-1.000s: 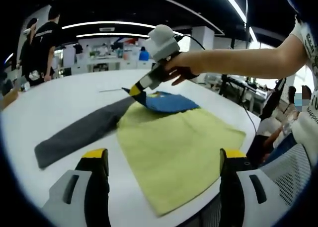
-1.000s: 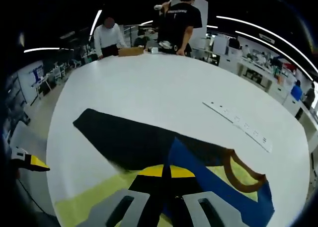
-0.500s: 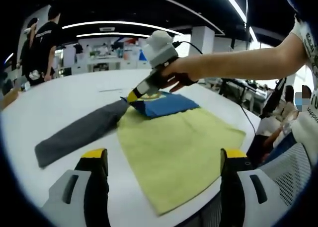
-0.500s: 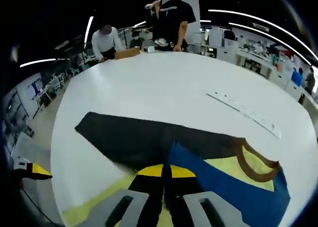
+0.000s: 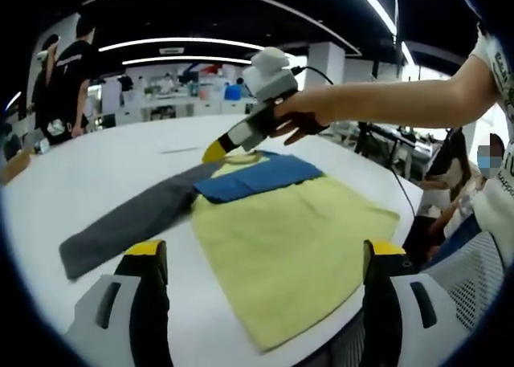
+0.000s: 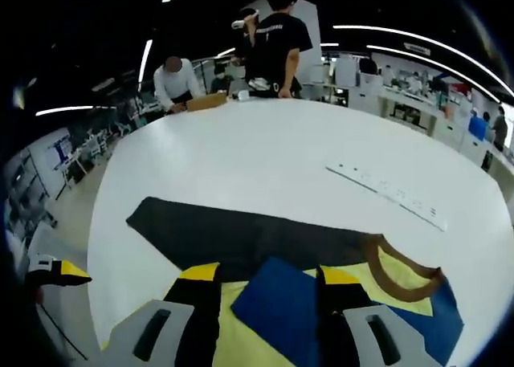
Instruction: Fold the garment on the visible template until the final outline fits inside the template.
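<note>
Surface (image 5: 96,166), white and round, carries the shirt (image 5: 289,238) ahead of the left gripper (image 5: 257,258), whose jaws stand wide apart with nothing between them. Its dark sleeve (image 6: 241,234) stretches beyond the right gripper (image 6: 269,277), which hangs open above the blue folded sleeve (image 6: 277,307), gripping nothing.

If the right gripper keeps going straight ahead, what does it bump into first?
Probably the blue flap between the open right gripper; just beyond lies the dark sleeve. Depth is hard to judge.
</note>
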Demonstrator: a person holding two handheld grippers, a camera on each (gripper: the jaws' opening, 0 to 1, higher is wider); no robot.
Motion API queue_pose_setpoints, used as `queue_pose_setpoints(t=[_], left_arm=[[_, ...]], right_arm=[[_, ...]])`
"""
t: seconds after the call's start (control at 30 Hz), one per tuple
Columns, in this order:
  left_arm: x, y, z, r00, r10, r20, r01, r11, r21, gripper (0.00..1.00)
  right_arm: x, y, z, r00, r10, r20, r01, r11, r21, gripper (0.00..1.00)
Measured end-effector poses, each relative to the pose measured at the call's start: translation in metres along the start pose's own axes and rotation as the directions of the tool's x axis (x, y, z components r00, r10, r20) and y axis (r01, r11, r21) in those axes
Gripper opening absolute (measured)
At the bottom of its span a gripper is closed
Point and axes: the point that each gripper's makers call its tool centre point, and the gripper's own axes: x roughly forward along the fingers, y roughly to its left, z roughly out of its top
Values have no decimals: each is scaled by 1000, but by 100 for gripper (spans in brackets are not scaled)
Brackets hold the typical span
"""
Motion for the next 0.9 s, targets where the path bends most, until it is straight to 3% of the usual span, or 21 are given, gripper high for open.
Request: queue_pose_setpoints(t=[0.2, 0.4, 0.9], left_arm=[[1, -3, 0, 1000, -10, -6, 10, 1000, 9, 99], [1, -3, 1, 1000, -9, -4, 9, 1000, 14, 99], [2, -2, 7, 1000, -11, -1, 11, 999, 36, 99]], right_arm=[[-10, -9, -8, 1000, 3, 8, -3, 1000, 29, 73], [-25, -22, -22, 1000, -3, -2, 3, 999, 46, 83], [-70, -56, -52, 1000, 16, 5, -17, 996, 86, 92]])
